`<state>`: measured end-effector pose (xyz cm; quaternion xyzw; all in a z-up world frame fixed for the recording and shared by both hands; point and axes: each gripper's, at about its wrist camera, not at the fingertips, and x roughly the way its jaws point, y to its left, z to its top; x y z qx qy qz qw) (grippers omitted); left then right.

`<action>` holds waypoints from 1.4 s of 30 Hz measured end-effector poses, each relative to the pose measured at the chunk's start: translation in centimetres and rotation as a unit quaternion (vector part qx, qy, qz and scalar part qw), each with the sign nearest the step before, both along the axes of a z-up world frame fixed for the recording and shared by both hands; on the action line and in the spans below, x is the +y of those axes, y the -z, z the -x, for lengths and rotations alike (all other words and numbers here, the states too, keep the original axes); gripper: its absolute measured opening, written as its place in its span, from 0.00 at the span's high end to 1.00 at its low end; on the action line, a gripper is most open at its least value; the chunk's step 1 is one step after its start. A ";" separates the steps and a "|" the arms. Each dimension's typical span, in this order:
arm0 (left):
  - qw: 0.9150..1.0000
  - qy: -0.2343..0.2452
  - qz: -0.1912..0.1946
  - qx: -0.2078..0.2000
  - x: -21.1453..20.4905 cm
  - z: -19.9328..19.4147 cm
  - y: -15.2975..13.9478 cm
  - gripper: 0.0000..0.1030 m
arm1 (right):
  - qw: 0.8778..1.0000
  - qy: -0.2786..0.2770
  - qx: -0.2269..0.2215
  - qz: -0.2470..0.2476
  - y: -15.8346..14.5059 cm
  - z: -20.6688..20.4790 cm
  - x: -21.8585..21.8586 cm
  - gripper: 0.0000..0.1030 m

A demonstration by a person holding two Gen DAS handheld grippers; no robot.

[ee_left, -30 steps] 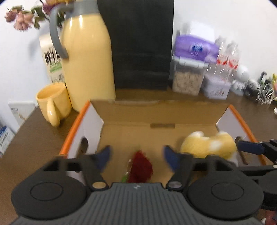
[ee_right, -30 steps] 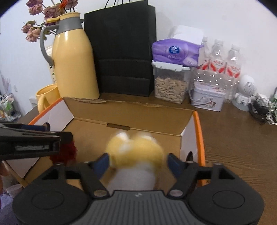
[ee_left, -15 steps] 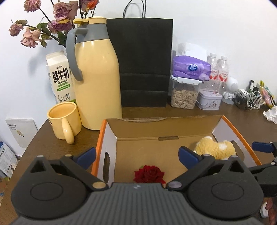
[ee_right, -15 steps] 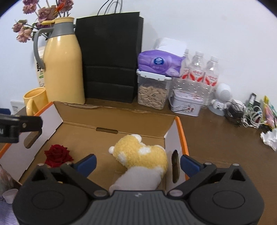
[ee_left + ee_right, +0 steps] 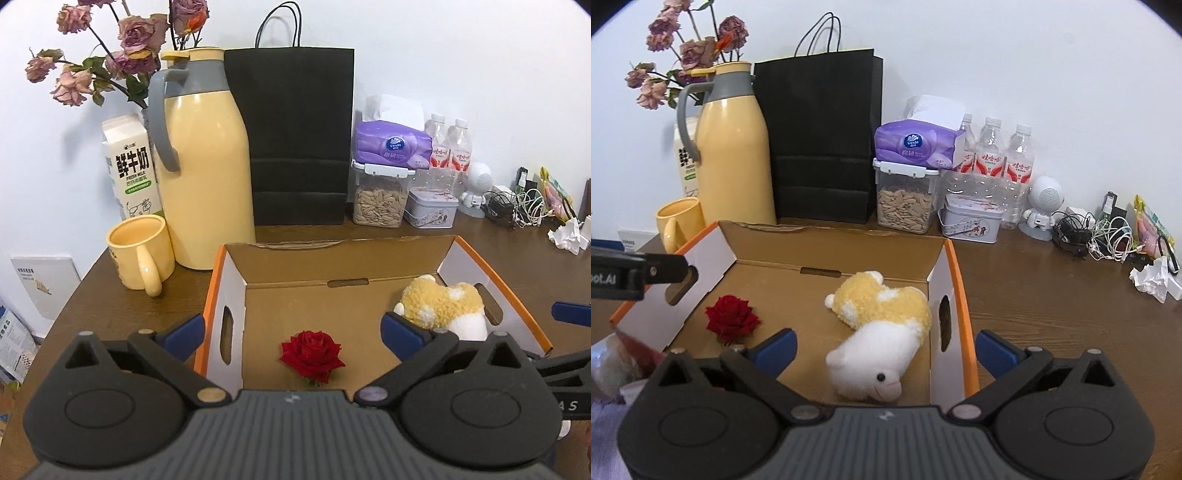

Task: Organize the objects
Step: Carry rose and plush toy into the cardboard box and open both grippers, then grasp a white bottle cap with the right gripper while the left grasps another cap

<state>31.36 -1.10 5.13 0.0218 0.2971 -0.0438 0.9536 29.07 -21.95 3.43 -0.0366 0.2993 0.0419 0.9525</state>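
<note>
Both hand-held grippers (image 5: 291, 330) (image 5: 884, 345) newly apart, empty; rose (image 5: 312, 355) stem hidden in box (image 5: 491, 275).

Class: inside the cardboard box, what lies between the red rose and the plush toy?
Nothing: bare cardboard floor separates the red rose and plush toy, clearest in the right wrist view.

Rose (image 5: 312, 351), plush toy (image 5: 877, 328) in box (image 5: 236, 299)
</note>
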 end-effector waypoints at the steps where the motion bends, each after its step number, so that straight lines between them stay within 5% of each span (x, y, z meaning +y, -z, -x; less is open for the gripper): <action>1: 1.000 0.000 -0.003 -0.003 0.0 0.4 -0.1 0.00 | 1.000 -0.002 -0.004 0.001 -0.3 0.5 -0.1 0.00; 14: 0.996 0.022 -0.019 -0.079 -0.1 12.5 -3.7 0.00 | 0.998 -0.042 -0.054 0.003 -4.3 11.3 -1.6 0.00; 20: 0.995 0.025 -0.016 -0.096 0.5 18.9 -3.2 0.00 | 0.995 -0.068 -0.069 0.002 -4.5 17.8 -2.3 0.00; 29: 0.997 0.010 -0.005 -0.077 1.9 25.4 0.5 0.00 | 0.996 -0.074 -0.051 -0.014 -1.5 24.4 -3.0 0.00; 42: 0.999 -0.020 0.019 -0.042 2.4 28.9 5.0 0.00 | 0.996 -0.078 -0.024 -0.030 4.3 28.6 -2.3 0.01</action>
